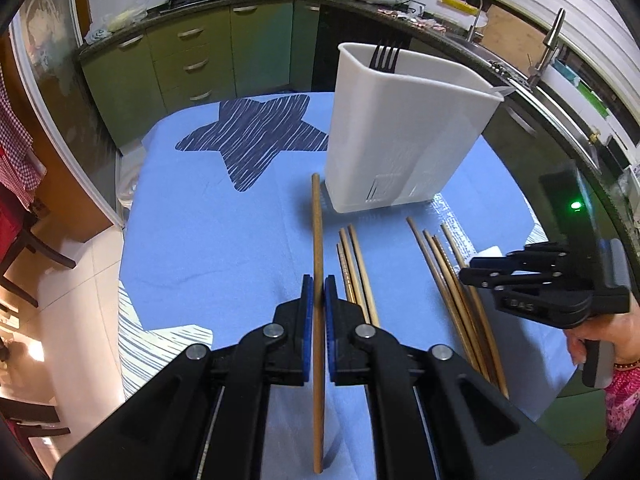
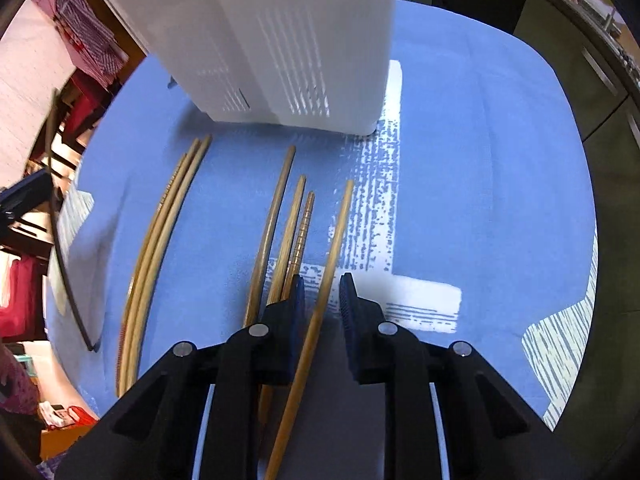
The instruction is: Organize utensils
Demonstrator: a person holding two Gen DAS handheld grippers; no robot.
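Chopsticks are keeping us busy: our left gripper (image 1: 319,294) is clamping one chopstick (image 1: 317,240) lengthwise, its far tip aiming at the white holder (image 1: 400,132) ahead. Our right gripper (image 2: 322,294) is straddling the rightmost chopstick (image 2: 334,240) on the blue surface (image 2: 480,200), pads apart, not yet pressing it.

we hold the left gripper (image 1: 319,294) tilted steeply down, its blue pads (image 1: 307,300) clamped on a chopstick (image 1: 317,240). the right gripper (image 2: 322,292) points almost straight down, jaws narrowly apart around another chopstick (image 2: 336,232), pads not pressing. a hand (image 1: 600,344) grips its handle.
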